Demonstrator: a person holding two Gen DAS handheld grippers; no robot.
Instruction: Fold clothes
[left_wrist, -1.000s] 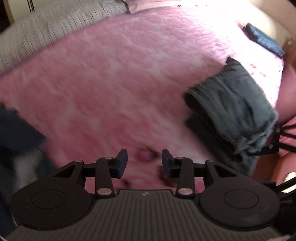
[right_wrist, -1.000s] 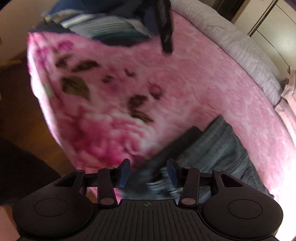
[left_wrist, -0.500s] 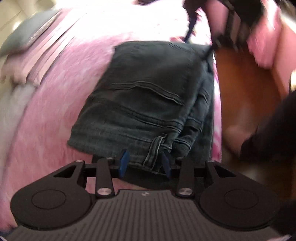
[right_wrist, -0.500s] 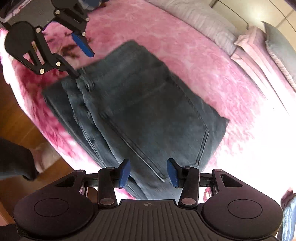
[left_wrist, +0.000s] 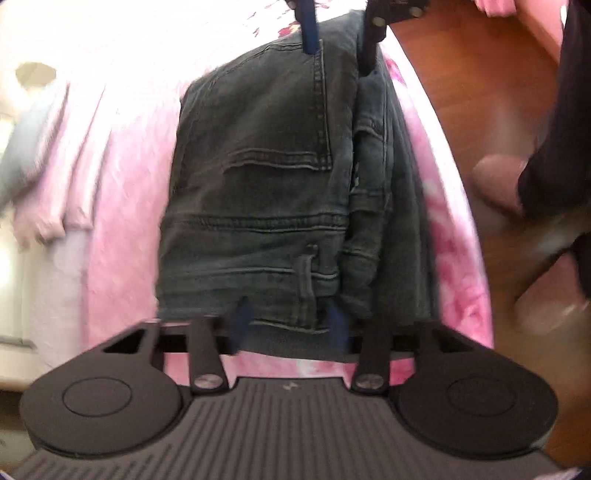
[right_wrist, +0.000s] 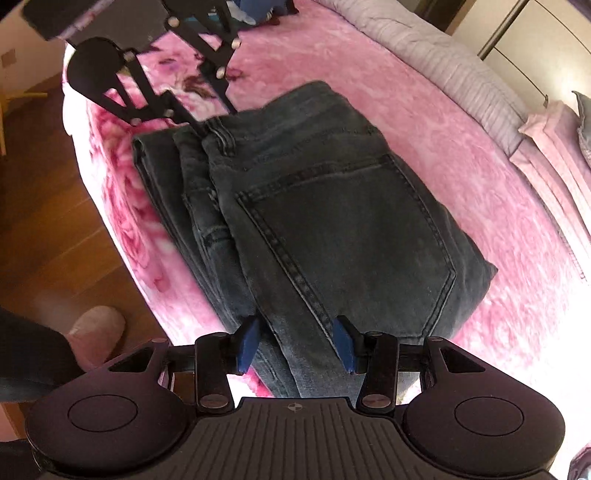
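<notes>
The folded jeans (right_wrist: 332, 221) are laid near the edge of the pink blanket (right_wrist: 443, 140). The left gripper (left_wrist: 290, 325) and right gripper (right_wrist: 297, 343) are held wide open at opposite ends, the denim lying between their fingers, ungripped.

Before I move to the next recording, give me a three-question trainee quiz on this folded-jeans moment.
1. True or false: the jeans lie folded on the pink blanket.
2. Which side of the jeans shows on top? A) back pocket B) zip fly C) inside lining
3. Fill in: both the left hand-held gripper and the right hand-held gripper have their jaws ____.

Key: 1 true; 2 A; 3 open.
</notes>
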